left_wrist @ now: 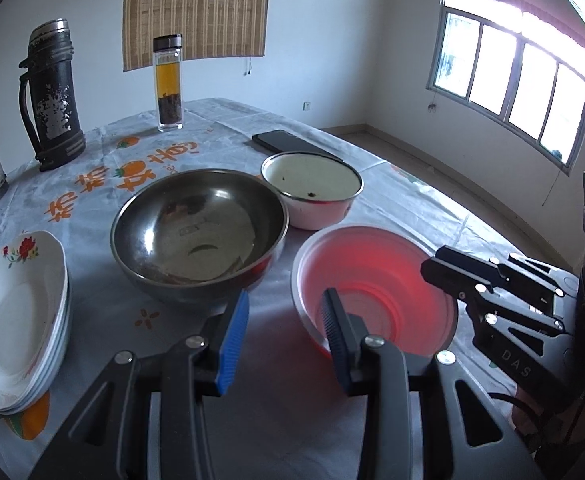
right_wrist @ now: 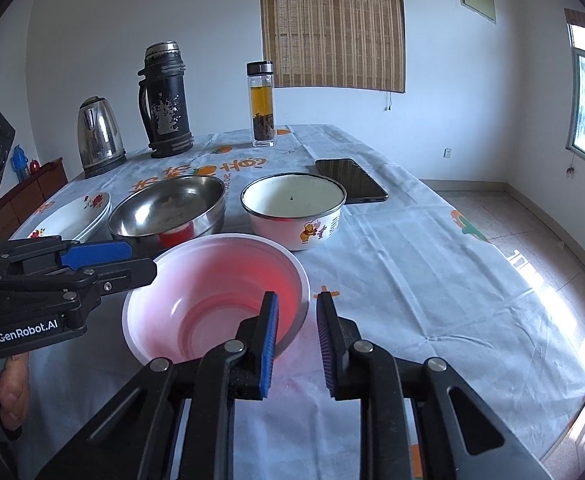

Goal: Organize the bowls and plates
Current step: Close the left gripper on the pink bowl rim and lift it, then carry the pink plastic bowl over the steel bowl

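A pink plastic bowl (left_wrist: 376, 280) (right_wrist: 216, 296) sits on the table nearest me. My left gripper (left_wrist: 286, 312) is open, its fingers astride the bowl's left rim, one inside and one outside. My right gripper (right_wrist: 297, 312) is open, astride the bowl's right rim the same way. A steel bowl (left_wrist: 198, 232) (right_wrist: 168, 210) stands behind, with a white enamel bowl (left_wrist: 312, 188) (right_wrist: 294, 210) to its right. A stack of flowered white plates (left_wrist: 16, 320) (right_wrist: 76, 216) lies at the left.
A black thermos (left_wrist: 50, 92) (right_wrist: 166, 100), a glass tea bottle (left_wrist: 168, 84) (right_wrist: 262, 106) and a steel kettle (right_wrist: 98, 136) stand at the back. A black phone (left_wrist: 288, 142) (right_wrist: 352, 180) lies behind the enamel bowl. The table edge (right_wrist: 512, 280) drops off at the right.
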Tool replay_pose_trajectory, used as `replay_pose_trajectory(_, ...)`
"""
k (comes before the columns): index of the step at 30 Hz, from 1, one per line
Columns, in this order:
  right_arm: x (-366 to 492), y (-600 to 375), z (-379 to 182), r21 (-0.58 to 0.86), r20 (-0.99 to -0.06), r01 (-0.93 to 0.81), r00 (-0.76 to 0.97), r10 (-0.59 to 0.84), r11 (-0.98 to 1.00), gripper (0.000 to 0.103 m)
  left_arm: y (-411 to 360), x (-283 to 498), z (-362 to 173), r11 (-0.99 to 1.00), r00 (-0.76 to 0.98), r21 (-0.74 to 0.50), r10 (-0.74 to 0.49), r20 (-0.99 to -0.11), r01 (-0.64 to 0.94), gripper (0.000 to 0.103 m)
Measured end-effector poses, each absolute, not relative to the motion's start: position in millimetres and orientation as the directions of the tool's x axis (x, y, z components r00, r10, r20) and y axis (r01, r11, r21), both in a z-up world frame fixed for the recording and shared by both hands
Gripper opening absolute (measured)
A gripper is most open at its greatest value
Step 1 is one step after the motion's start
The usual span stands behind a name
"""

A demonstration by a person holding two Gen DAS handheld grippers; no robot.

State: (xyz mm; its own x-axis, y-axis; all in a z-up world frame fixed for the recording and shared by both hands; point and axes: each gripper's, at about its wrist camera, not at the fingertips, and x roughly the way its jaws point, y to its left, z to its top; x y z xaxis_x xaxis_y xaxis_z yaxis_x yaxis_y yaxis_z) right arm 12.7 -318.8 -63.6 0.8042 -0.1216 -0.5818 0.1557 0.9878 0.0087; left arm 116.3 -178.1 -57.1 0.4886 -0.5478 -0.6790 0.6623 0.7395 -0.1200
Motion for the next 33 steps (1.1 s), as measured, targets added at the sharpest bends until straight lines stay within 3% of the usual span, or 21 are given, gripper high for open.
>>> replay_pose_trajectory(4,12.4,-317.4,-64.8,0.007,-0.579,0.15,0.807,-0.118,0.989,0.016,-180.8,117.7,-62.9,0.727,0.45,-0.151,-0.559,-0.696,0.669,0.035)
replay_pose_trajectory(6,11.5,-316.4,-63.9,0.009,-0.572,0.145,0.812,-0.114,0.989,0.015,-182.3,114.8,-62.7,0.722,0.449,-0.148,-0.563,-0.694,0.676,0.022)
replay_pose_trajectory(8,11.3,-314.7,-63.2,0.01,-0.571,0.136,0.814,-0.106,0.991,0.013,-184.4,111.4,-62.4,0.719,0.455,-0.133,-0.56,-0.692,0.682,0.016)
replay_pose_trajectory(21,7.3,-314.2,-60.5,0.027,-0.551,0.138,0.828,-0.1,0.99,0.01,-180.3,110.8,-57.4,0.724,0.479,-0.135,-0.571,-0.666,0.676,0.01)
replay_pose_trajectory(33,0.9,-305.3,-38.2,0.002,-0.481,0.134,0.869,-0.117,0.991,0.011,-167.0,109.5,-34.6,0.727,0.544,-0.151,-0.619,-0.566,0.67,0.01)
